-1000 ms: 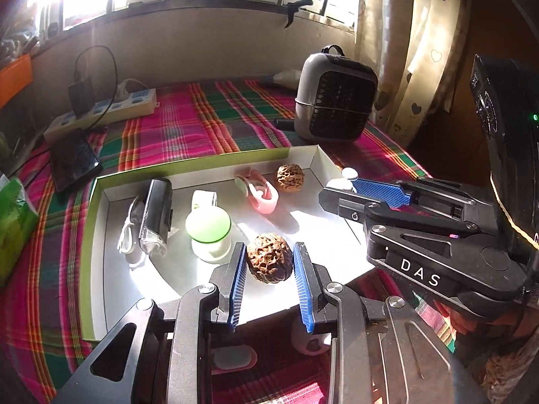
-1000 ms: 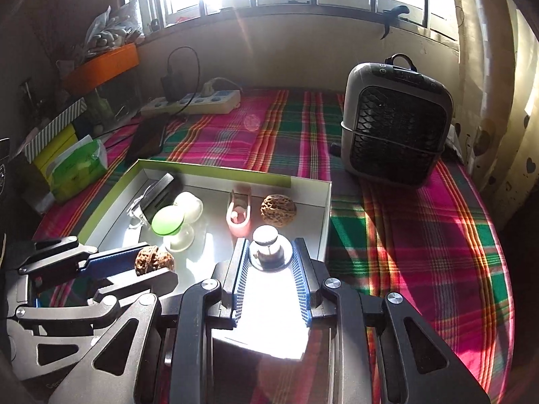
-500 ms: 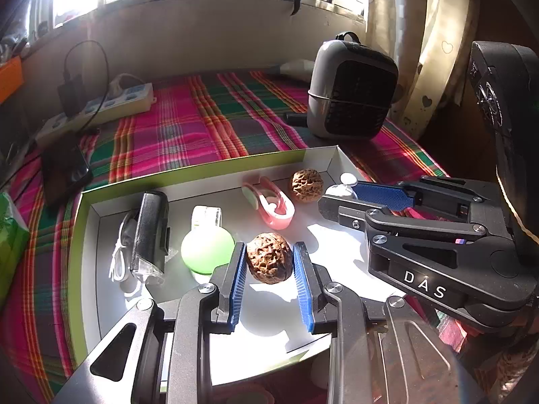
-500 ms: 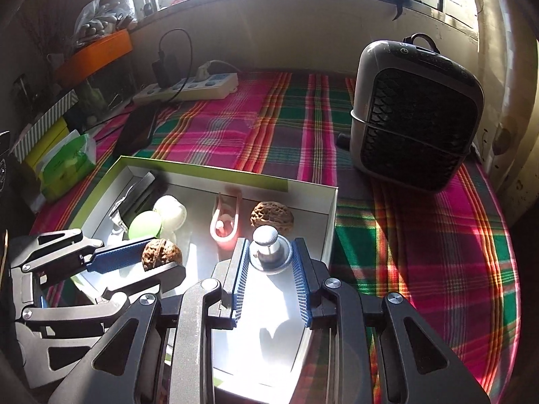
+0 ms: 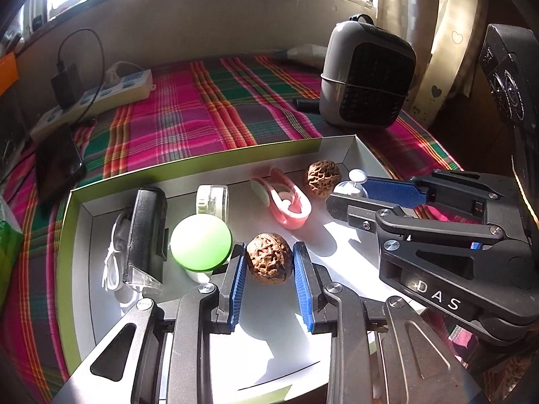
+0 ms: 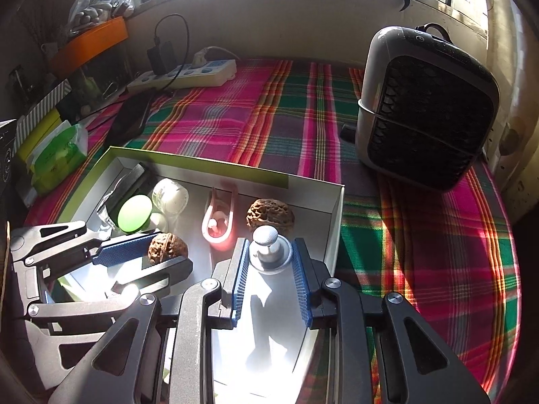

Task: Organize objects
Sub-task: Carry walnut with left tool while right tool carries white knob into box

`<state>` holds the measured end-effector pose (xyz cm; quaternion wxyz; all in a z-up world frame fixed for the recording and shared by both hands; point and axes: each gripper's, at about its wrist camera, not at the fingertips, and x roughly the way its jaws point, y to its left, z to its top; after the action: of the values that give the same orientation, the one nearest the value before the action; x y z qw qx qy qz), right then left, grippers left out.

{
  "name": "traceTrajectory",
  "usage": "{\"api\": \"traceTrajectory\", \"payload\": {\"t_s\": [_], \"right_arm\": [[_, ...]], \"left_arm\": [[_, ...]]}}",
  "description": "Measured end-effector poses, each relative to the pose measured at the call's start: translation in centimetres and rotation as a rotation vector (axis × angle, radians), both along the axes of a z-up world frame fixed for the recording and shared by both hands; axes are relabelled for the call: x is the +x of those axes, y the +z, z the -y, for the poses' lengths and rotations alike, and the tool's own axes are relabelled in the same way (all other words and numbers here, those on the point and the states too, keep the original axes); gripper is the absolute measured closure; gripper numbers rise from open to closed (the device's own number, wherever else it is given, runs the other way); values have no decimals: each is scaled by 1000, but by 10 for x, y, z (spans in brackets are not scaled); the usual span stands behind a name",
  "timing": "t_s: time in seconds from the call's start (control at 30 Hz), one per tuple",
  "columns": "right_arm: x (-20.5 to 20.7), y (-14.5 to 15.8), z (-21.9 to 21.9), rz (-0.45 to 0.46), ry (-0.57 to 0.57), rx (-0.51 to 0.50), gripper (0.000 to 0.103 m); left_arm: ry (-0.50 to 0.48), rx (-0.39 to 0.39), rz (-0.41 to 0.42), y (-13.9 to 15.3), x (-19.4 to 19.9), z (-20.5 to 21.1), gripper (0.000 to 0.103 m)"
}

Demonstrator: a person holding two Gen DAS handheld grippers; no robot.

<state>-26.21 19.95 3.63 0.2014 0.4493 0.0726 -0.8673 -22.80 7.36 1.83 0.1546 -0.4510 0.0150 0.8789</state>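
Note:
My left gripper (image 5: 268, 262) is shut on a brown walnut (image 5: 268, 262) and holds it over the white tray with a green rim (image 5: 188, 171). My right gripper (image 6: 271, 259) is shut on a grey metal knob (image 6: 269, 250) over the tray's right part; it shows in the left wrist view too (image 5: 357, 181). In the tray lie a second walnut (image 5: 322, 174), a pink clip (image 5: 286, 198), a green-capped piece (image 5: 201, 239), a white round piece (image 5: 211, 200) and a black light with a white cord (image 5: 146, 235).
A grey heater (image 5: 365, 74) stands at the back right on the plaid cloth. A white power strip with a charger (image 5: 97, 96) and a dark phone (image 5: 59, 165) lie at the left. A green tissue pack (image 6: 55, 158) sits far left.
Both grippers have moved forward over the tray, each still holding its object. The walnut and the knob now hang further inside the tray.

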Motion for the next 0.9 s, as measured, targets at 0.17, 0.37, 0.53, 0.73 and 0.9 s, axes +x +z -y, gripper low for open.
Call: {"api": "traceTrajectory", "payload": {"t_s": [0.17,0.37,0.53,0.73,0.9], "right_arm": [[-4,0,0,5,0,3,76],[-3,-1,4,9,19,13,76],[-3,-3,5,9,17,13,76],[-3,-3,5,10,18,17,76],[-3,-3,6,10,12,18,76]], "left_arm": [[-1,0,-1,0,0,0,77],[3,-3,5,-2,-2,2,77],[1,-2,5,-3,-3,2,77],[1,-13,0,-2,-2,2,77],[2,-14,1,-2,-2,2,77]]}}
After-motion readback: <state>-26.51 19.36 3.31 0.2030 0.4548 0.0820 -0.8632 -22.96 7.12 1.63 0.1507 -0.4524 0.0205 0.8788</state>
